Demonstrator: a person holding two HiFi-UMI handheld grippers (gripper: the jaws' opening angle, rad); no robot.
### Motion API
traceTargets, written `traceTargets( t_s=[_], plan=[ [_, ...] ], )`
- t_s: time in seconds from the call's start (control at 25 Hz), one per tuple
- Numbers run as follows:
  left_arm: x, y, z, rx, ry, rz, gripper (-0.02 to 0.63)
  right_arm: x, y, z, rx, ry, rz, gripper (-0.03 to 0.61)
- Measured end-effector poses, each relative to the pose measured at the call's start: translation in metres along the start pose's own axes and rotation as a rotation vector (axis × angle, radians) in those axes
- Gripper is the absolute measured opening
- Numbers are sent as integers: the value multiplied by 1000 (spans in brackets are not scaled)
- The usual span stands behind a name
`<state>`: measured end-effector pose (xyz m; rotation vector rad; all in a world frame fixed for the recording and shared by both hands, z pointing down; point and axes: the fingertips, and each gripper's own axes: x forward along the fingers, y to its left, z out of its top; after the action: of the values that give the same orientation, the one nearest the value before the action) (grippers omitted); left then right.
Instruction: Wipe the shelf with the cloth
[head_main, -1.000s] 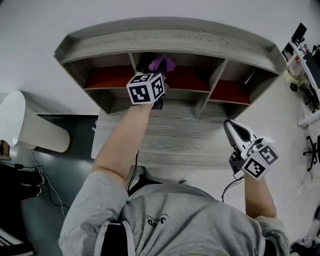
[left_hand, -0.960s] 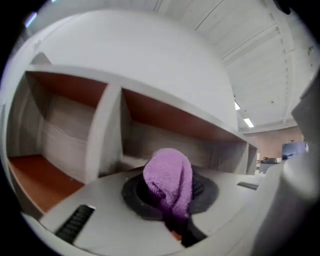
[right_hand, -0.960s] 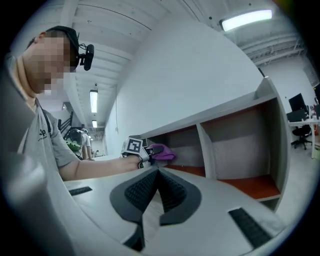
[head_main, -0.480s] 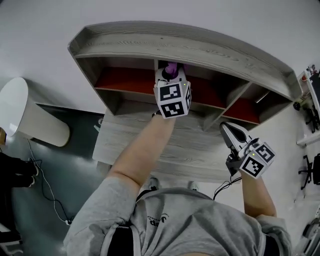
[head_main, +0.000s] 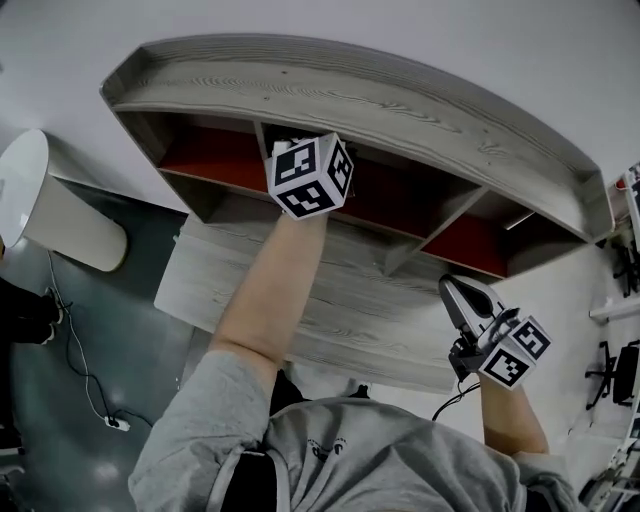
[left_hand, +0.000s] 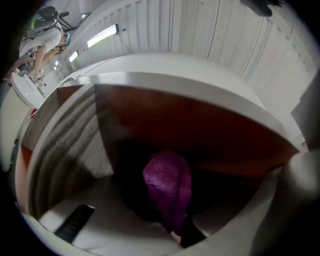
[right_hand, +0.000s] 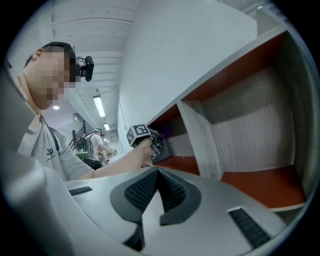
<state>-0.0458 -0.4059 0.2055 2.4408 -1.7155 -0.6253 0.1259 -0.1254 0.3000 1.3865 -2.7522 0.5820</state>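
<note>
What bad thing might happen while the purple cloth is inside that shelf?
The left hand-held gripper pinches the purple fuzzy cloth only by one bunched end, so it might slip out while rubbing. The cubby of the grey wooden shelf is dark, with an upright grey divider close beside, so the hand-held gripper may bump it.

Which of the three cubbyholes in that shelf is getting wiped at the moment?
The middle compartment: only it has the left gripper inside, holding the purple cloth beside its left divider; the right gripper is outside the shelf.
</note>
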Motion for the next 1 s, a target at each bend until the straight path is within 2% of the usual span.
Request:
traceTargets(
  t_s=[0.12,0.2,0.48,0.56,0.64,0.76,0.84,0.92,1.0],
  plan=[
    [3,-22,-6,13,11,-85,80,-13,-16,4,5,-23,0,21],
    [3,-55,-16,28,38,-171,81,-20,-24,5,8,-40,-1,21],
    [-26,-193,-57,124,102,-583,81,-49,-43,7,35,-88,-20,21],
    [-36,-219,-63,132,108,-685,81,-58,-49,8,42,-103,-27,21],
    [-41,-232,-67,133,111,-748,81,-64,-54,7,48,-111,-32,21],
    [-45,-235,-68,156,126,-789,81,-66,-55,5,50,-108,-33,21],
    [-48,-227,-65,175,139,-764,81,-61,-51,6,41,-104,-31,21],
    [-51,-195,-58,150,147,-664,81,-50,-42,9,34,-103,-23,21],
    [-52,-138,-47,108,162,-500,81,-34,-27,11,25,-97,-5,21]
  ],
)
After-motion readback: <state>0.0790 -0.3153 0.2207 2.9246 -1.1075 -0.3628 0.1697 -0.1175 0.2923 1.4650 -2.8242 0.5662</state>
